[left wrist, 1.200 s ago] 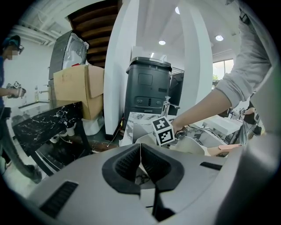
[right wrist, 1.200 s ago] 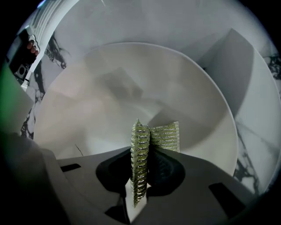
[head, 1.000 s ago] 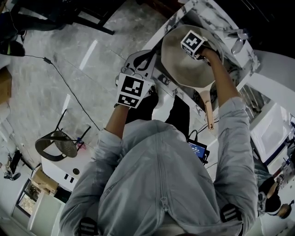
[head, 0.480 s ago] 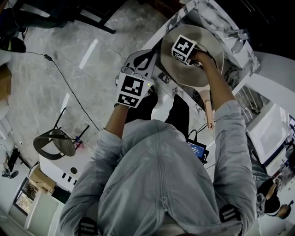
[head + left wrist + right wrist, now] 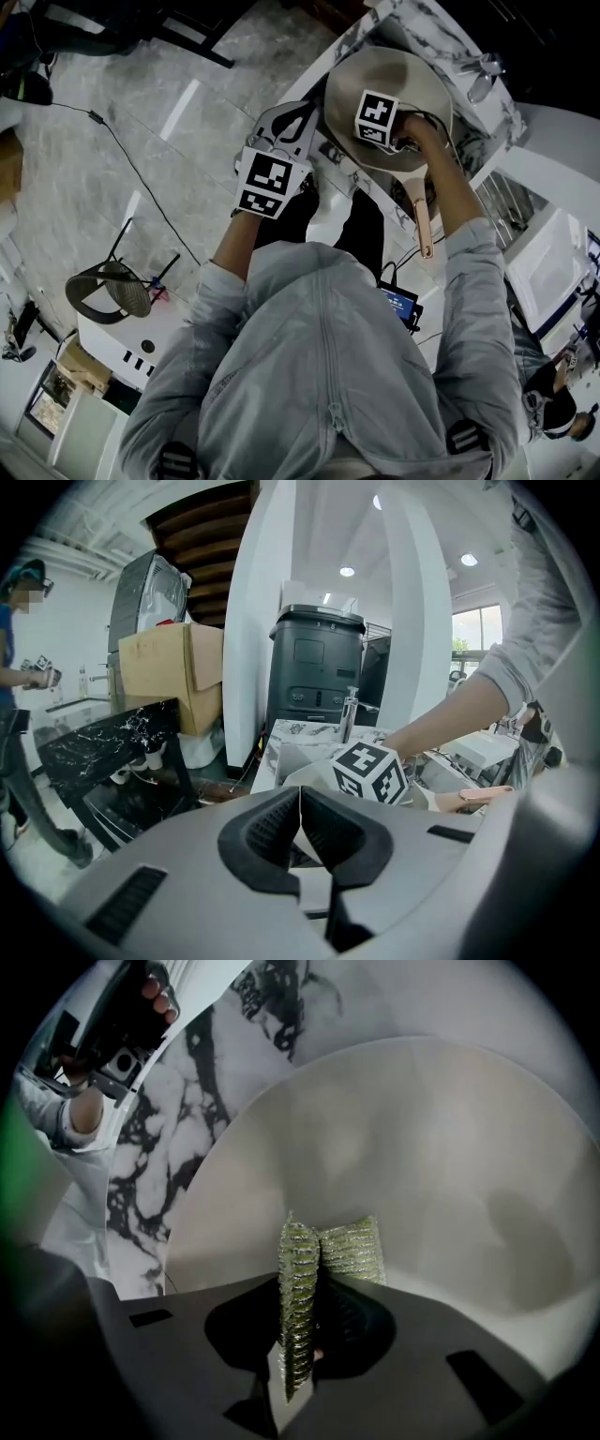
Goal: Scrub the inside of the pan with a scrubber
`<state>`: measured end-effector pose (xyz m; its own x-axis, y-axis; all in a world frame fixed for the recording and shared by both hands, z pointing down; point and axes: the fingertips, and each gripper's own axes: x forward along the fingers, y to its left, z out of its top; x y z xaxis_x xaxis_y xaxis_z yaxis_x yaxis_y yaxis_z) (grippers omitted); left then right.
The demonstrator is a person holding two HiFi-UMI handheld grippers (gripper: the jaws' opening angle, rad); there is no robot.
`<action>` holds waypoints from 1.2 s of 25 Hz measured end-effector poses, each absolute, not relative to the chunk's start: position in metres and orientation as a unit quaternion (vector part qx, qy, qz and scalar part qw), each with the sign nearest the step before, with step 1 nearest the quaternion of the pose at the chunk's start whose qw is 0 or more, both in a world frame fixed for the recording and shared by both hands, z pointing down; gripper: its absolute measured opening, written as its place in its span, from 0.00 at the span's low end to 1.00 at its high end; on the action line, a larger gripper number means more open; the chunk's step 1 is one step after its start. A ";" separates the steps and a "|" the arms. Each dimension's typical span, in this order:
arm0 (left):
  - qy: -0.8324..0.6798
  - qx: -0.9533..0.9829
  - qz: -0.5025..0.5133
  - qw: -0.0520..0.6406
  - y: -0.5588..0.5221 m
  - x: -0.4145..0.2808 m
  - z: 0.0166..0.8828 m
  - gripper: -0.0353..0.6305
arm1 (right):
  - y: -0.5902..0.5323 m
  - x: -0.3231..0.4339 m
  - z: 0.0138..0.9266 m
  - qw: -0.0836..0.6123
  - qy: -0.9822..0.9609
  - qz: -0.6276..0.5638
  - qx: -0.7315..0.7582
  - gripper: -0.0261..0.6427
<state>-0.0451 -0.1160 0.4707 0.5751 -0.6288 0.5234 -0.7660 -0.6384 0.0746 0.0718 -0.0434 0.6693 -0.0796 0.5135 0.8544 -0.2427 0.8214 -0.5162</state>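
Note:
A beige pan (image 5: 412, 70) sits on the marble counter, its long handle (image 5: 422, 220) pointing toward me. My right gripper (image 5: 389, 141) is inside the pan, shut on a folded green scrubber (image 5: 352, 1251) that presses on the pan's pale inner surface (image 5: 422, 1166). In the right gripper view the scrubber stands between the jaws of my right gripper (image 5: 302, 1283). My left gripper (image 5: 286, 131) is at the pan's left edge. In the left gripper view the left gripper (image 5: 300, 803) is shut, with the thin pale rim (image 5: 309, 772) of the pan pinched between the pads.
The marble counter (image 5: 487, 112) runs to the upper right, with a metal faucet (image 5: 349, 714) behind the pan. A dark bin (image 5: 314, 667) and a cardboard box (image 5: 169, 672) stand beyond. A chair (image 5: 117, 292) sits on the floor to the left. A person stands at the far left (image 5: 14, 696).
My right gripper has slid with the scrubber from the pan's far side toward the handle side. The left gripper and the pan have stayed put.

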 end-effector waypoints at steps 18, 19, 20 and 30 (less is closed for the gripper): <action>-0.405 0.870 0.236 0.150 -0.094 -0.041 0.472 0.09 | -0.042 0.153 0.674 0.744 -0.614 0.239 -0.112 0.17; -0.405 0.870 0.237 0.150 -0.093 -0.041 0.472 0.09 | -0.049 0.156 0.676 0.748 -0.615 0.230 -0.100 0.17; -0.405 0.870 0.237 0.150 -0.093 -0.041 0.472 0.09 | -0.057 0.159 0.679 0.752 -0.617 0.216 -0.085 0.17; -0.415 0.864 0.242 0.152 -0.086 -0.042 0.477 0.09 | -0.135 0.159 0.691 0.748 -0.650 0.113 0.073 0.17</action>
<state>-0.0418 -0.0864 0.4769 0.5389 -0.6426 0.5447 -0.7902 -0.6096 0.0627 0.1586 -0.1350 0.6909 0.1300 0.0752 0.9887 -0.2640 0.9638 -0.0386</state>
